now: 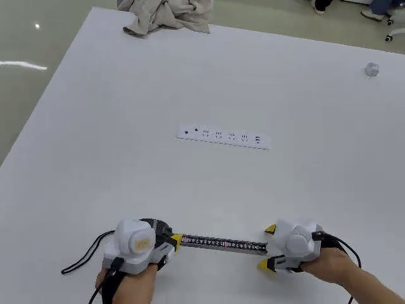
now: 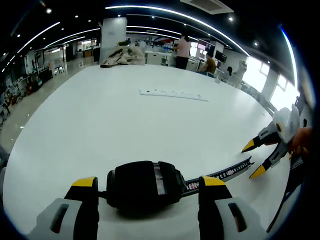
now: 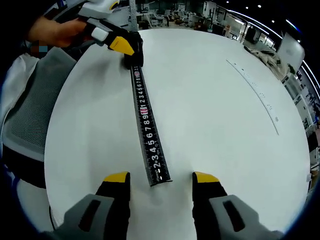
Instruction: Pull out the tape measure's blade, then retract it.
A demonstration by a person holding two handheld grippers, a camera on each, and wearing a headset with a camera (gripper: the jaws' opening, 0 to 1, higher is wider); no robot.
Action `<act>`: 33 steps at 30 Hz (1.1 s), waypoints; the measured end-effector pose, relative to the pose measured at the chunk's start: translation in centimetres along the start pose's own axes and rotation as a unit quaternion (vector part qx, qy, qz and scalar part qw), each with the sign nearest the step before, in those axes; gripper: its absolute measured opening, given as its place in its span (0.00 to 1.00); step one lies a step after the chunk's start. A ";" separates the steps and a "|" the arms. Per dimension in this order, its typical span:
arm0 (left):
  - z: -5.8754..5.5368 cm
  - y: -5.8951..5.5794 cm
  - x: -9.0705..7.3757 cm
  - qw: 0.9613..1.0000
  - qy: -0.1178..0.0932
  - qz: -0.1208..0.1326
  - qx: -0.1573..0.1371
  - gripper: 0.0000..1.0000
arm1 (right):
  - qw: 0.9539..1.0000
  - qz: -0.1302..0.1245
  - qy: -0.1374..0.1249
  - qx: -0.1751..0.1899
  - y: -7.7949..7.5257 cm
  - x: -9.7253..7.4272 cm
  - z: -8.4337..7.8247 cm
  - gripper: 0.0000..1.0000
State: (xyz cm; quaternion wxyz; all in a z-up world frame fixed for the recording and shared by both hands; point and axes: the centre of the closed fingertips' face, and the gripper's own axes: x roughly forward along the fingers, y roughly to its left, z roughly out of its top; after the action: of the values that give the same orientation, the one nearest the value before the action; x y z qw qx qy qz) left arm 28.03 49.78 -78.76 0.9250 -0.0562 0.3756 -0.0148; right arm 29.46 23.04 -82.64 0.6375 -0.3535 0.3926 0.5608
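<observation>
Head view, working left to right along the near edge of the white table [image 1: 95, 126]: first up is a thin black strap [image 1: 82, 258] trailing off the left side. Next is the left gripper [image 1: 166, 235], with the black tape measure case [image 1: 158, 229] sitting on the table right at its yellow tips.

Over in the left gripper view the jaws are spread wide with the case parked between them. There's a sliver of gap on each side, so as far as I can see neither jaw is actually pressing on it.

The blade [image 1: 221, 244] comes out of the right side of the case and lies flat on the table, running straight across to the right gripper [image 1: 267, 247]. The right gripper view shows the printed numbers pretty clearly, with the low ones nearest that gripper. The blade's hook end sits between the two yellow tips and touches neither one. Those jaws are apart too and have hold of nothing.

Farther back on the table, same direction: a crumpled beige cloth [image 1: 166, 14] at the far edge, a white power strip [image 1: 223, 136] lying near the middle, and a small pale crumpled ball [image 1: 371, 69] way over on the right.
</observation>
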 end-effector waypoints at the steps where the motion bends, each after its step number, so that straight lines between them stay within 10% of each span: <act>1: 0.0 0.0 0.0 1.000 0.000 0.001 0.000 0.79 | 1.000 0.001 0.000 -0.002 -0.1 0.1 0.0 0.50; 33: -0.4 0.3 0.5 1.000 0.002 0.012 -0.017 0.74 | 0.999 0.026 0.020 -0.040 0.1 0.0 0.0 0.17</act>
State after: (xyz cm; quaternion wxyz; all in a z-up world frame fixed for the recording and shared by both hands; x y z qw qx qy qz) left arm 28.12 50.00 -79.43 0.9232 -0.0679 0.3782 0.0023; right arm 29.34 23.08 -82.67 0.6003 -0.3794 0.3912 0.5853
